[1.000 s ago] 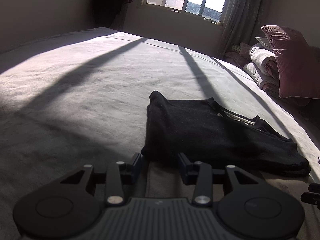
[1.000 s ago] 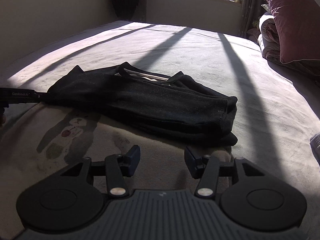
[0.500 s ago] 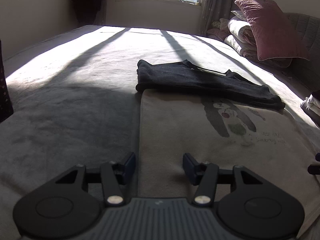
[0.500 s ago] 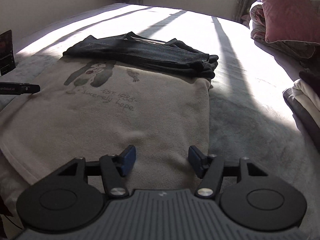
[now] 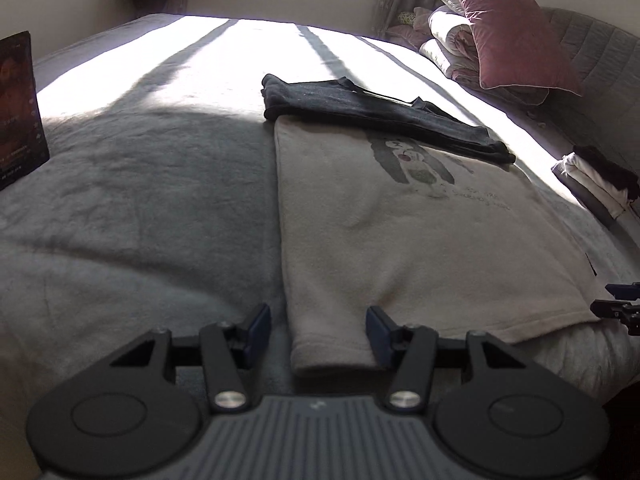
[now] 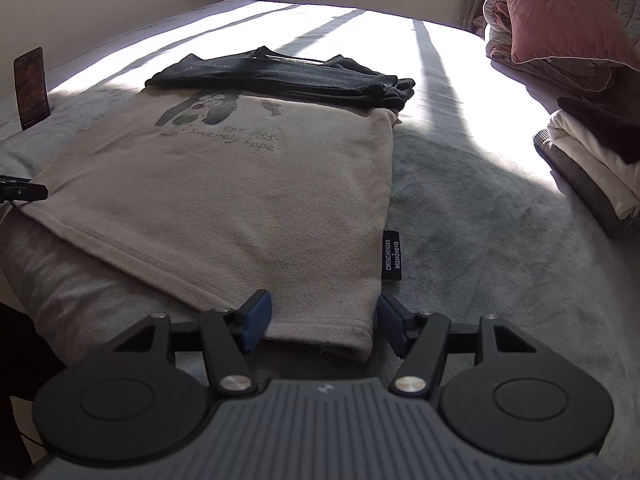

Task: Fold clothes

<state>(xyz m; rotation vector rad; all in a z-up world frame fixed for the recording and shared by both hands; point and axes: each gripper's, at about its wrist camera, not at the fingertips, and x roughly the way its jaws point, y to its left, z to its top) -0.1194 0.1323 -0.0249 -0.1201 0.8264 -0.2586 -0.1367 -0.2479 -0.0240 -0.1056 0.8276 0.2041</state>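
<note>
Both grippers had drawn back to the beige shirt's (image 6: 240, 208) near hem on the bed (image 5: 132, 200) — left gripper (image 5: 317, 334) and right gripper (image 6: 324, 322) gaped wide, empty, straddling corners — each should pinch squarely

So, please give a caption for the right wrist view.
Open right gripper at the beige shirt hem corner.

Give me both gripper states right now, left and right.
Left gripper: open, holding nothing, jaws straddling a hem corner of the beige fleece printed shirt.
Right gripper: open, holding nothing, jaws either side of the shirt's other hem corner.
</note>
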